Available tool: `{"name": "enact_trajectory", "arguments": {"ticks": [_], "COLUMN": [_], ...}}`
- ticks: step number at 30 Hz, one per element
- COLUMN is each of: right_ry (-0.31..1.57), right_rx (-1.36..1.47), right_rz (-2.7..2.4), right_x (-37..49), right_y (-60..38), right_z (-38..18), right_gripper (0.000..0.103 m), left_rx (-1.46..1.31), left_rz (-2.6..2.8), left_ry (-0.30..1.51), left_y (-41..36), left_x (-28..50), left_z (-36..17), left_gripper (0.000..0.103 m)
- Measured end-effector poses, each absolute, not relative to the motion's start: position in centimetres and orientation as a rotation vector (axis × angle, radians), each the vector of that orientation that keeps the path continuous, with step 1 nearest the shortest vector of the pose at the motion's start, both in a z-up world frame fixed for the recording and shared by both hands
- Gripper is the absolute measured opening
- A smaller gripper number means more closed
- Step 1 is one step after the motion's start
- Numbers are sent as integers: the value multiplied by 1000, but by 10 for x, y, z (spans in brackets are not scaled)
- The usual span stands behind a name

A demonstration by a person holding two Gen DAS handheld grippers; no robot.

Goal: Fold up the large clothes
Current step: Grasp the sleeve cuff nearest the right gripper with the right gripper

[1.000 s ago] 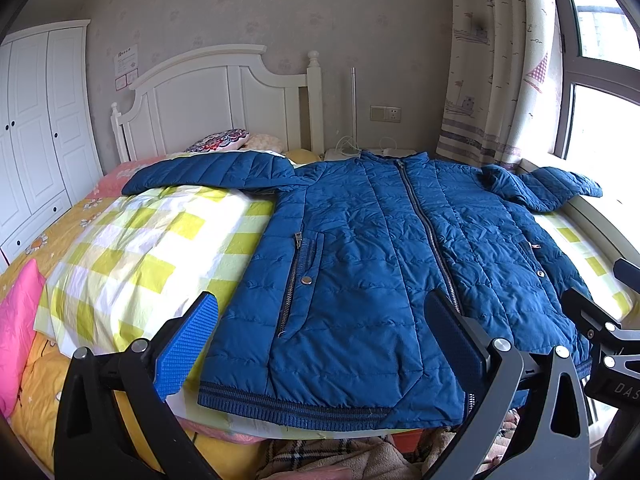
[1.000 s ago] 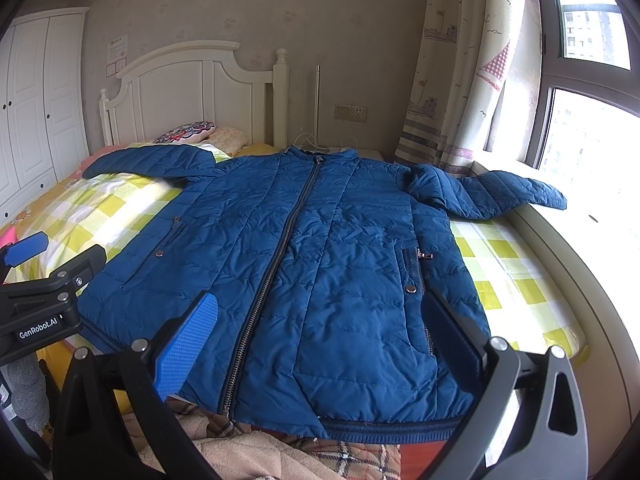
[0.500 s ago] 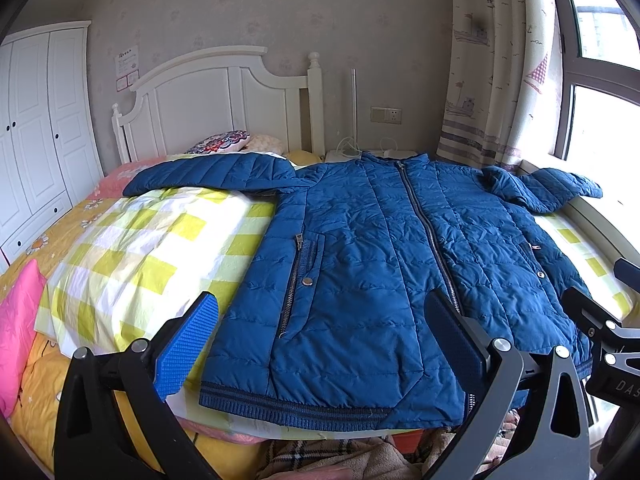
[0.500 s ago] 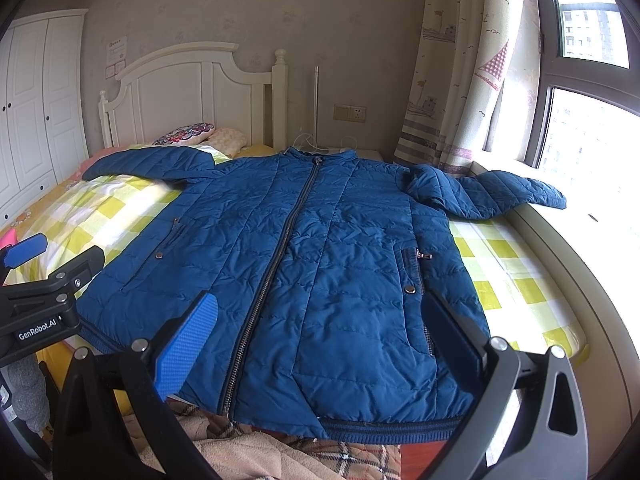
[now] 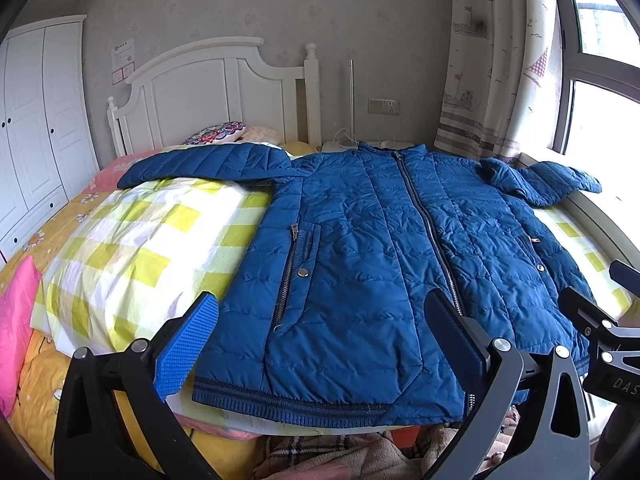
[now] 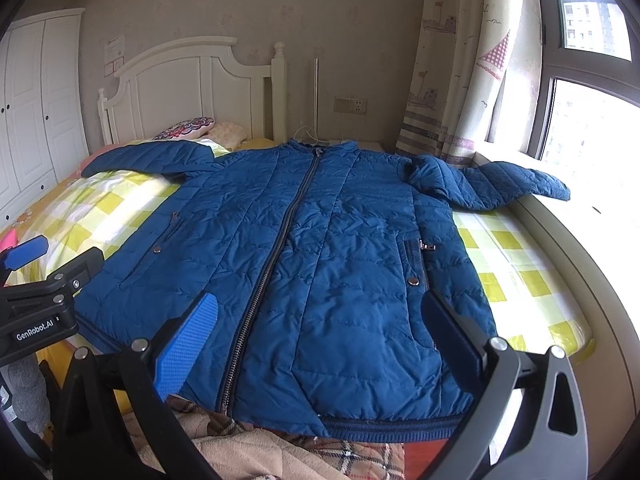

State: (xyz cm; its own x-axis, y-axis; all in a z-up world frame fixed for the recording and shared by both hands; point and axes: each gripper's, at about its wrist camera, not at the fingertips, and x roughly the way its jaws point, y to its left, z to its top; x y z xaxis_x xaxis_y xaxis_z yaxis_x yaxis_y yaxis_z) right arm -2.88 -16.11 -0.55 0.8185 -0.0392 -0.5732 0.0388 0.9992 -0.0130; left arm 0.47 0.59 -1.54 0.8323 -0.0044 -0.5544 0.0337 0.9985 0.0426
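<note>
A blue quilted jacket lies flat and zipped on the bed, collar toward the headboard, both sleeves spread out sideways. The right wrist view shows the same jacket with its hem nearest me. My left gripper hovers open above the hem's left part, nothing between its blue pads. My right gripper is open too, over the hem's right half. The right gripper's body shows at the left view's right edge. At the right view's left edge sits the left gripper's body.
A yellow-checked sheet covers the bed under the jacket. A white headboard and pillows stand at the far end. A plaid blanket lies at the foot. White wardrobe on the left, window sill and curtain on the right.
Both views have shifted only slightly; the jacket lies as before and both grippers stay open.
</note>
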Motion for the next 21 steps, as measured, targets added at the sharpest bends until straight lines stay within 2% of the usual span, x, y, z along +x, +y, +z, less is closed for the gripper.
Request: {"name": "enact_trajectory", "arguments": {"ticks": [5,9,12,17,21], "right_ry": [655,718,741,769,784], "right_rx": [49,142,191,243,275], "right_rz": [-38,-43,-96,-218,-404], "right_x": [-10,18,42,103,178], "right_y": [-178,-209,-239,-308,-393], "right_z": [-17,-30,-38,-45,-53], "right_gripper": [101,101,101,101,101], "left_rx": [110,331,399,293,145], "left_rz": [-77,-116,-143,-83,-127], "left_ry": [629,740,847,868,868], "left_y": [-9,-47,-65,-62,-49], "left_x": [29,95,164,269,318], "left_z": [-18,-39,-61,-70,-84], "left_gripper": [99,99,99,99,99]}}
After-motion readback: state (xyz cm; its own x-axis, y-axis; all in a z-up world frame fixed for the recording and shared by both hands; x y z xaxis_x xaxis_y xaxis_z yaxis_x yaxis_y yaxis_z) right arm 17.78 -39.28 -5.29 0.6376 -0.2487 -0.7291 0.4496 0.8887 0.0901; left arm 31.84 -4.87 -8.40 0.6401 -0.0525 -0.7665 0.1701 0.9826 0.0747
